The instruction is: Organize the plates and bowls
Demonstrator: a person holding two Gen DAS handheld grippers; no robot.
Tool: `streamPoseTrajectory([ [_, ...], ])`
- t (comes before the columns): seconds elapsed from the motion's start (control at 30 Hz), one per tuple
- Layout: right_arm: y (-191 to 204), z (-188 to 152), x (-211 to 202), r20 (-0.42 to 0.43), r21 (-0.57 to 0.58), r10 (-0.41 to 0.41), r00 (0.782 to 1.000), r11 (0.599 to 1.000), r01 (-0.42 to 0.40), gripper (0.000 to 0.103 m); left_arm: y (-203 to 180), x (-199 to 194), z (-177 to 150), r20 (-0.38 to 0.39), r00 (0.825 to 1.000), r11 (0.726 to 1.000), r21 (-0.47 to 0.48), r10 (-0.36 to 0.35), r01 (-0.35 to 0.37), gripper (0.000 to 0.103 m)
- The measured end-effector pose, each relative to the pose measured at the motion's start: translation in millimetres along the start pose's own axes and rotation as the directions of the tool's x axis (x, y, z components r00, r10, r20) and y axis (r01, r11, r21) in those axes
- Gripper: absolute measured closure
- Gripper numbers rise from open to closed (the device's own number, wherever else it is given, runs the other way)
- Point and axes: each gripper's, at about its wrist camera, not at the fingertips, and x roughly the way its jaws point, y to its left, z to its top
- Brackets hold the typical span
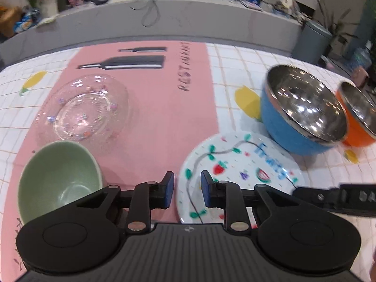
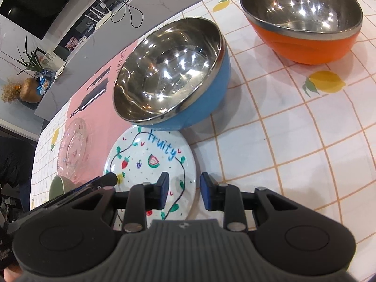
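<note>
Left gripper: jaws slightly spread, pinching nothing. The near-left rim of the fruit plate sits in the gap between the blue pads; whether they touch it can't be told.

Right gripper: jaws also part-spread, nothing clamped. The plate's near-right rim lies between them, left pad over the plate, right pad over bare tablecloth. Contact unclear.

Left gripper's fingertip shows in the right wrist view, over the plate's left edge.

Layout on the worktop:
- Blue bowl, steel inside, just behind the plate, looks to be touching or overlapping its far rim.
- Orange bowl to the right of the blue one, apart from it.
- Clear glass plate on the pink mat, well left of the fruit plate.
- Green bowl just left of the left jaws, near the glass plate.
</note>
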Motion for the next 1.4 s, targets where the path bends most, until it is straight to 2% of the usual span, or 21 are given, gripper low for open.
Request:
streamPoseTrajectory([
  [0.13, 5, -2, 3, 0.015, -0.035, -0.006, 1.000, 0.999, 0.006, 0.076, -6, 1, -2, 0.026, 0.999, 0.999, 0.042, 0.019, -0.020, 0.071],
  [0.2, 7, -6, 5, 0.020, -0.051, -0.006, 1.000, 0.999, 0.007, 0.076, -6, 2, -2, 0.026, 1.000, 0.999, 0.041, 0.017, -0.018, 0.068],
  [0.27, 8, -8, 6, 0.023, -0.055, -0.005, 1.000, 0.998, 0.006, 0.077, -6, 1, -3, 0.017, 1.000, 0.999, 0.035, 0.003, -0.004, 0.071],
  [0.4, 6, -10, 7, 0.034, -0.055, -0.032, 0.999, 0.998, 0.033, 0.093, -2, 0, -3, 0.002, 1.000, 1.000, 0.005, -0.022, 0.022, 0.075],
  [0.57, -6, -5, 4, 0.011, 0.031, -0.018, 1.000, 0.999, 0.018, 0.093, 3, -4, -7, -0.038, 0.995, 0.995, -0.040, -0.094, 0.092, 0.076],
  [0.67, -10, 2, 0, 0.029, 0.039, -0.046, 0.999, 0.998, 0.045, 0.088, 3, -5, -11, -0.040, 0.990, 0.989, -0.064, -0.136, 0.133, 0.079],
  [0.77, -16, 8, -2, 0.015, 0.064, -0.032, 0.999, 0.997, 0.031, 0.085, 13, -2, -12, -0.041, 0.985, 0.974, -0.161, -0.168, 0.160, 0.082],
  [0.8, -19, 9, -2, 0.005, 0.080, -0.023, 1.000, 0.997, 0.022, 0.085, 17, 0, -12, -0.055, 0.984, 0.968, -0.196, -0.172, 0.159, 0.078],
  [0.83, -23, 10, -3, 0.000, 0.094, -0.015, 1.000, 0.995, 0.015, 0.086, 21, 0, -14, -0.056, 0.983, 0.962, -0.225, -0.173, 0.157, 0.077],
  [0.93, -27, 11, -3, -0.007, 0.100, -0.002, 1.000, 0.995, 0.003, 0.088, 18, 0, -15, -0.049, 0.987, 0.966, -0.216, -0.155, 0.141, 0.075],
  [1.0, -25, 10, -2, -0.005, 0.087, 0.001, 1.000, 0.996, 0.000, 0.088, 13, 1, -15, -0.036, 0.987, 0.969, -0.201, -0.155, 0.145, 0.083],
  [1.07, -23, 8, -1, 0.002, 0.074, 0.000, 1.000, 0.997, 0.000, 0.088, 9, 1, -15, -0.034, 0.989, 0.972, -0.193, -0.145, 0.136, 0.083],
  [1.2, -27, 5, -3, 0.018, 0.066, -0.004, 1.000, 0.998, 0.003, 0.095, 8, 0, -16, -0.023, 0.990, 0.974, -0.184, -0.140, 0.133, 0.085],
  [1.4, -25, 4, -6, 0.023, 0.055, 0.005, 1.000, 0.998, -0.007, 0.096, 12, -9, -19, -0.001, 0.991, 0.972, -0.195, -0.136, 0.133, 0.087],
])
